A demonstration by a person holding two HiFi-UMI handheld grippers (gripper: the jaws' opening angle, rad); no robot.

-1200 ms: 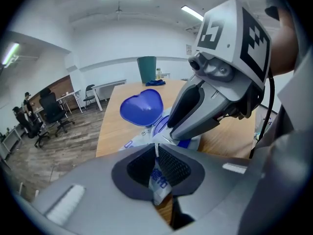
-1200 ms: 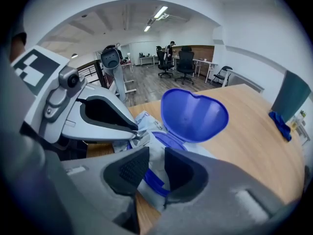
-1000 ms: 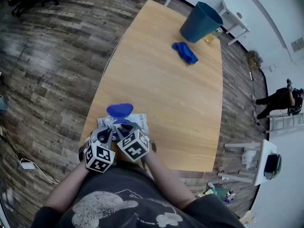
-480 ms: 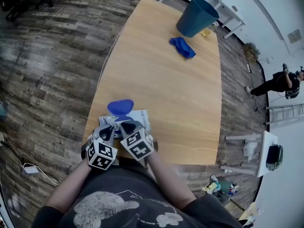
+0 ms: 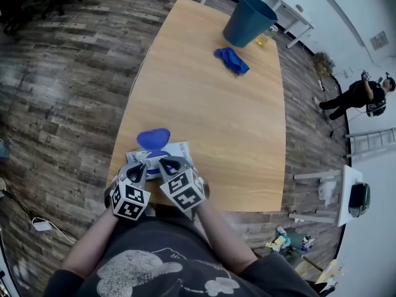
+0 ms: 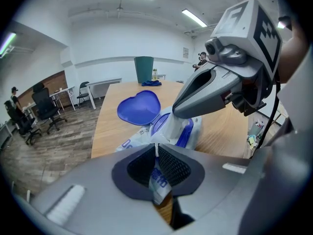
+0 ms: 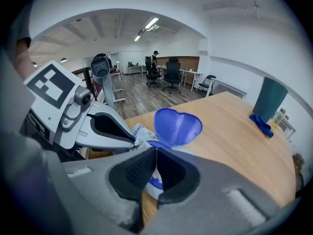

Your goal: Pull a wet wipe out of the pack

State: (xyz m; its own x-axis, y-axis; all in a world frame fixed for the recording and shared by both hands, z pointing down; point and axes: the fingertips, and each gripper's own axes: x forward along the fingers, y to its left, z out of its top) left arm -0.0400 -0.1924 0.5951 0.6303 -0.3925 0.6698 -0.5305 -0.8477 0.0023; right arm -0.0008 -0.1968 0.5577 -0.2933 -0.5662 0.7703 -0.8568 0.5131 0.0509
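Observation:
The wet wipe pack (image 5: 180, 150) lies at the table's near edge, its blue heart-shaped lid (image 5: 153, 138) flipped open. My left gripper (image 5: 137, 168) is shut on the pack's near edge (image 6: 157, 177). In the left gripper view the lid (image 6: 139, 106) stands up behind the opening. My right gripper (image 5: 169, 163) is above the opening, shut on a white wet wipe (image 6: 169, 129) that tents up from the pack to its tip (image 6: 175, 112). In the right gripper view its jaws (image 7: 155, 153) meet over the pack (image 7: 142, 131), with the lid (image 7: 177, 125) behind and the left gripper (image 7: 131, 140) beside it.
On the wooden table (image 5: 216, 122), a teal bin (image 5: 249, 20) stands at the far end with a blue cloth (image 5: 231, 60) near it. A person (image 5: 356, 98) stands on the floor at the right. A small white table (image 5: 343, 203) is beside the near right corner.
My right gripper has lifted a little above the pack's opening. The left gripper and the pack have stayed where they were.

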